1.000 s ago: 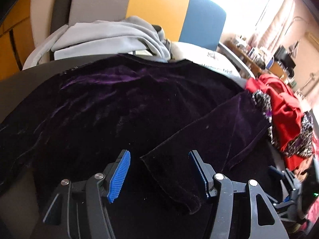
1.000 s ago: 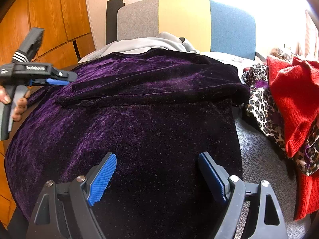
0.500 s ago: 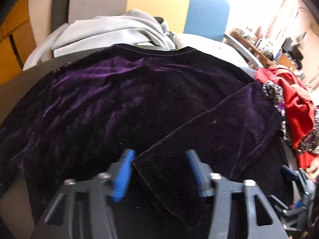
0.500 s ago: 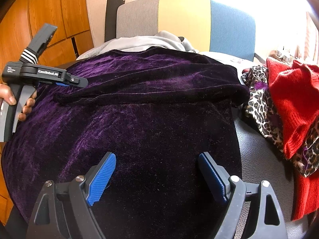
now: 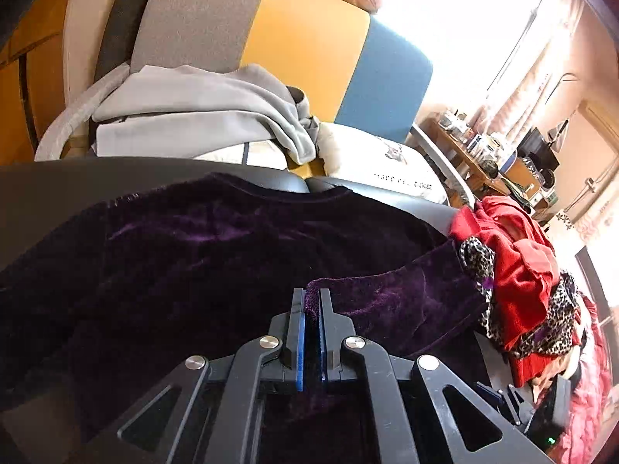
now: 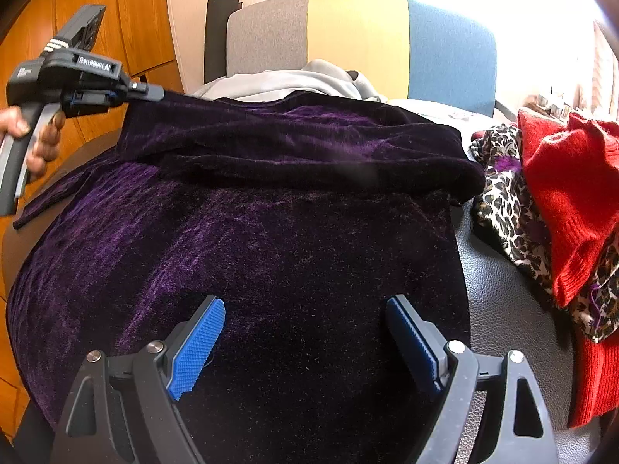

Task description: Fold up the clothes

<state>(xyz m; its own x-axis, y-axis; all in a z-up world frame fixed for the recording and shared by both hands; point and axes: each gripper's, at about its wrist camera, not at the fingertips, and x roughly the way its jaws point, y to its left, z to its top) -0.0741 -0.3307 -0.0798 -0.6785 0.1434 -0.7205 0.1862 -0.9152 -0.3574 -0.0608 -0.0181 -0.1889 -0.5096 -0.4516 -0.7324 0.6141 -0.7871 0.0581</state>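
Jaws: left gripper [image 5: 312, 301] clenched on sleeve end [image 5: 309, 298] at lower centre, right gripper [image 6: 305, 328] spread above purple velvet top [image 6: 271, 239], probably limp, slippery; best held at hems.

- A padded panel in grey, yellow and blue fabric stripes [image 6: 359, 38] stands upright at the far side.
- Orange-brown wooden wall panelling [image 6: 127, 11] fills the far left, beside a cream wall strip [image 6: 185, 19].
- A black rolled mat [image 6: 214, 34] leans upright between the cream wall and the striped panel.
- A bright, overexposed window [image 5: 464, 19] glares at the far right, with pale patterned curtains [image 5: 526, 89] beside it.
- A cluttered wooden desk [image 5: 479, 154] sits far right under the window.
- The black leather-look surface [image 6: 503, 301] shows at the near right.
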